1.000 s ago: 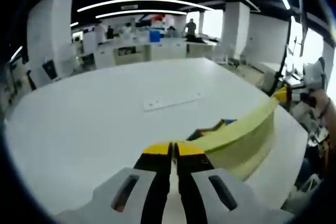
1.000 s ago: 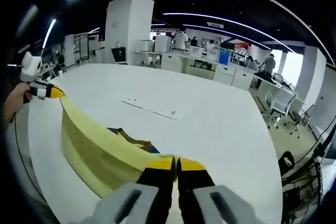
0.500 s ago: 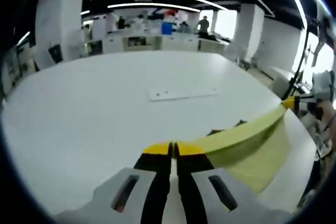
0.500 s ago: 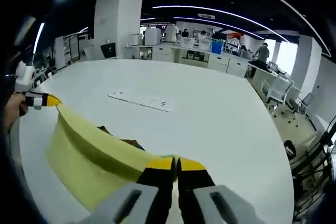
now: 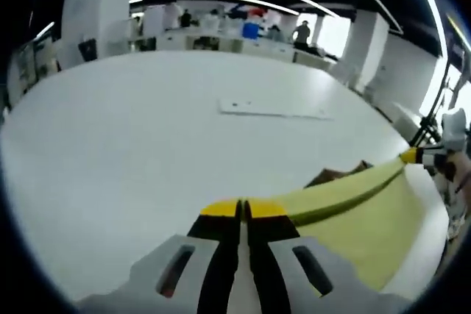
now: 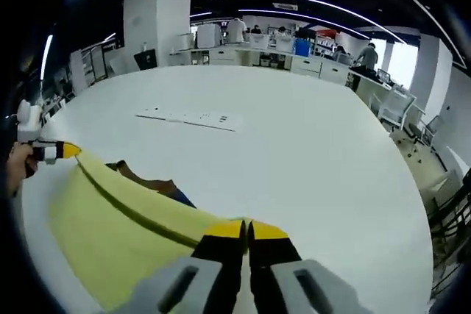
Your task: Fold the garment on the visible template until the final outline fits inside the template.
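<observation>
Both grippers are clamped tight on the yellow garment (image 5: 346, 211): the left gripper (image 5: 241, 211) pinches one end of its edge, the right gripper (image 6: 245, 230) the other, holding it taut between them over the white table (image 5: 147, 137). A flat white strip (image 6: 188, 117) lies farther off

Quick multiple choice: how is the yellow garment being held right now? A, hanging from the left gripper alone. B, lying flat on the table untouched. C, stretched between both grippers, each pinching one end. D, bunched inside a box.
C: the yellow garment spans from the right gripper to the left gripper, and in the left gripper view the left gripper's jaws are closed on its near end.
</observation>
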